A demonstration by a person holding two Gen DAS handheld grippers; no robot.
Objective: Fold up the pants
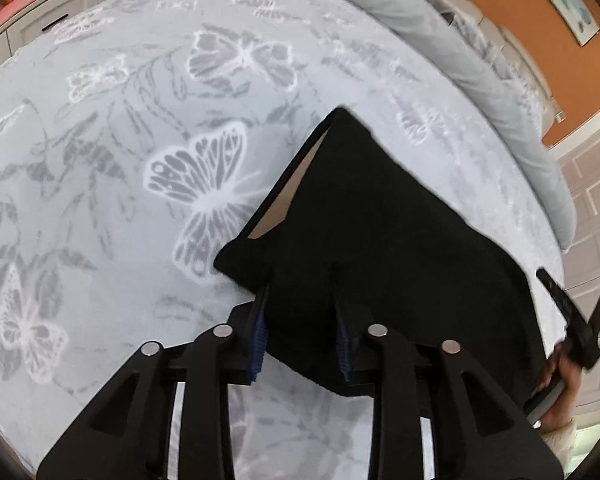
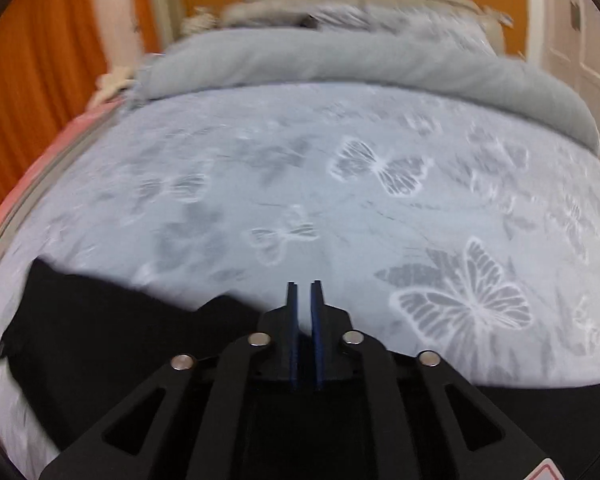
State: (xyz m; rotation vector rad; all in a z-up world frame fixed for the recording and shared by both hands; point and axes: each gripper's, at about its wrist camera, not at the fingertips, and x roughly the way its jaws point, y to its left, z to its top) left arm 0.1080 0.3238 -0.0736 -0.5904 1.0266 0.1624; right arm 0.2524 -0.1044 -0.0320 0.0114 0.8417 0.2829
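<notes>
Pants lie on the bed; left gripper jaws straddle them, right gripper jaws nearly closed, empty.

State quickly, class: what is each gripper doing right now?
Left gripper: jaws around the folded black fabric pants; actual grip cannot be told.
Right gripper: nearly closed, holding nothing.

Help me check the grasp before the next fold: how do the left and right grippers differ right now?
The left gripper has black pants fabric between its spread fingers; the right gripper has nothing between its fingers, which stand nearly together. The left sits over the pants; the right points at bare butterfly bedspread, pants off to its left. Both have black frames and blue pads.
</notes>
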